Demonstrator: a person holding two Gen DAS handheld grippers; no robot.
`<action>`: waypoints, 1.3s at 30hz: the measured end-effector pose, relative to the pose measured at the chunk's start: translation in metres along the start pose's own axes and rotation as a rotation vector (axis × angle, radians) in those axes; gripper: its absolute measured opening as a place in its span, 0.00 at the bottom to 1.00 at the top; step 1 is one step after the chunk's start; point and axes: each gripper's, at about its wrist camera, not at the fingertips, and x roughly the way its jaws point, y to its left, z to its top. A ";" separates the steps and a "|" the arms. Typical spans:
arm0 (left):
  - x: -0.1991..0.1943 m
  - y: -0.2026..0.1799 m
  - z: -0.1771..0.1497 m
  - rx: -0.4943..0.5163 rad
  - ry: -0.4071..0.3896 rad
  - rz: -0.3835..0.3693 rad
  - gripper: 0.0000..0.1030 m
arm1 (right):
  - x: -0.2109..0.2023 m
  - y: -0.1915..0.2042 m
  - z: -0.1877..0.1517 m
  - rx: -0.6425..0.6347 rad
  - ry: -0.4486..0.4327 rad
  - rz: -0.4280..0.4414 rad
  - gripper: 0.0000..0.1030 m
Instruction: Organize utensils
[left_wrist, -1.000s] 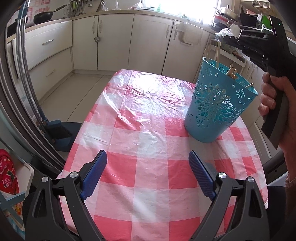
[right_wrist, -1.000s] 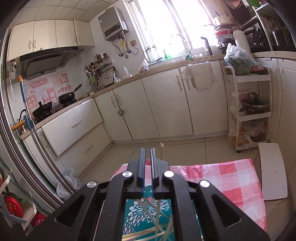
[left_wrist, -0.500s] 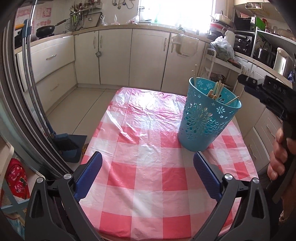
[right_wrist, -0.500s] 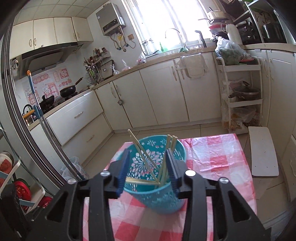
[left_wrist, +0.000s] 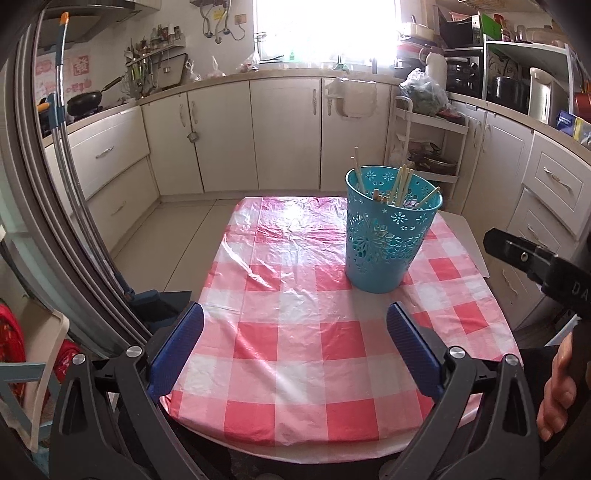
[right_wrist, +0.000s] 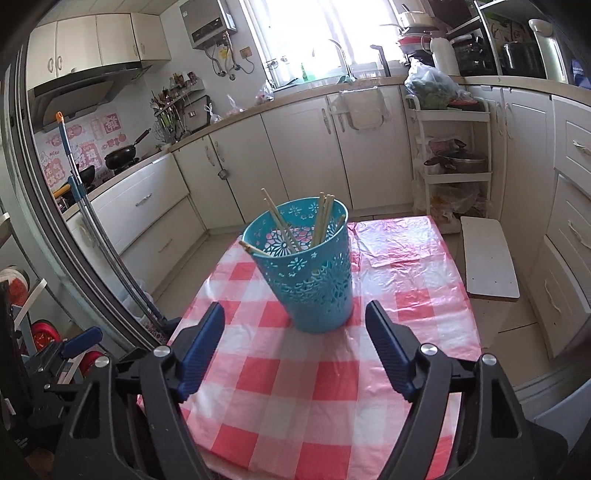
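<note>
I read "DA" on the right gripper (left_wrist: 546, 273) body, right of my jaws; wall stickers (right_wrist: 99, 140) ahead-left stay illegible.

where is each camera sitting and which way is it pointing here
Left wrist: sits on the left gripper, looking along the checked table at the blue basket ahead to the right; open fingers, the right hand and its tool show.
Right wrist: sits on the right gripper, facing the basket of chopsticks head on; open fingers show.
Both share basket, table and kitchen cabinets.
</note>
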 end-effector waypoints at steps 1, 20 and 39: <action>-0.007 -0.001 0.000 0.009 -0.003 -0.004 0.93 | -0.005 0.003 -0.002 -0.001 0.003 0.003 0.74; -0.129 0.015 -0.009 -0.020 -0.036 0.027 0.93 | -0.125 0.052 -0.041 0.009 -0.019 -0.007 0.92; -0.176 0.016 -0.020 -0.030 -0.095 0.028 0.93 | -0.172 0.086 -0.069 -0.060 -0.091 -0.025 0.93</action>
